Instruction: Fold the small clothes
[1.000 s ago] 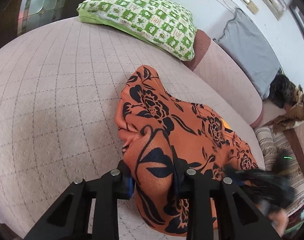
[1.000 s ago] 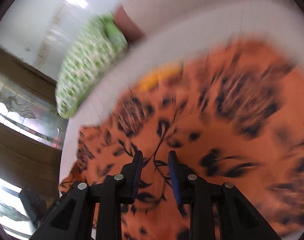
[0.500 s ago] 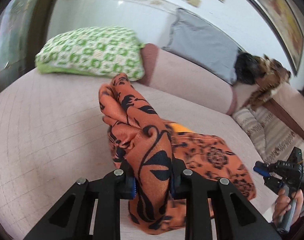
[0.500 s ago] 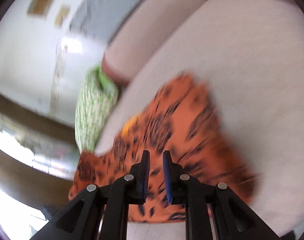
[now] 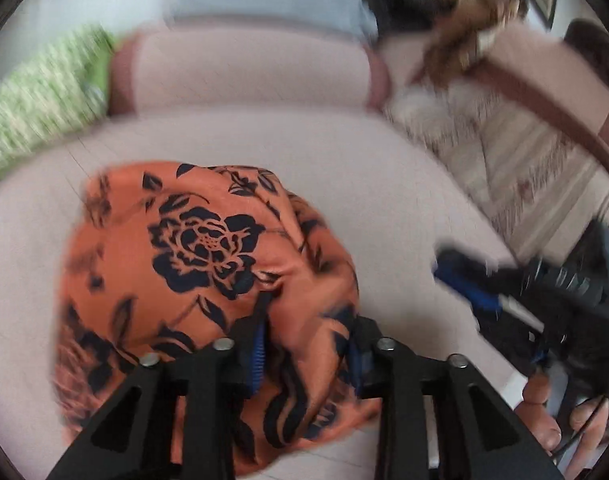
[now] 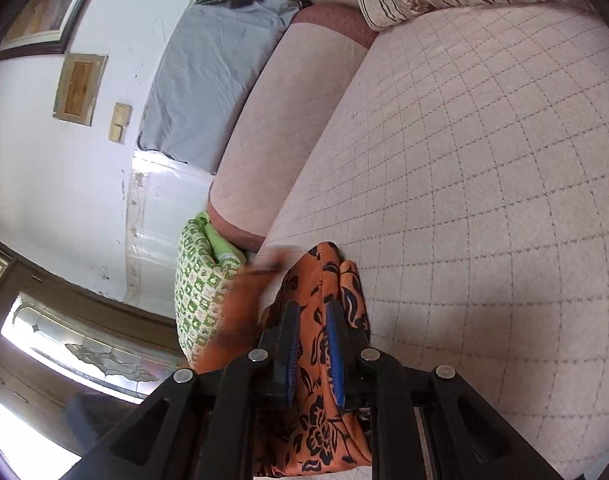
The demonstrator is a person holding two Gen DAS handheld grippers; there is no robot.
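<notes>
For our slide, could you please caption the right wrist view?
Right gripper pinches orange black-flowered cloth above the quilted pink sofa.

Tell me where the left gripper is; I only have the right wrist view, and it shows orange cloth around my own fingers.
Observer: The left gripper is at the orange cloth, with a fold between its fingers. Its jaws have just been opening.
Operator: How does my gripper look from that side?
Observer: The right gripper is blurred and sits to the right of the cloth, with a strip of pink couch showing between them.
</notes>
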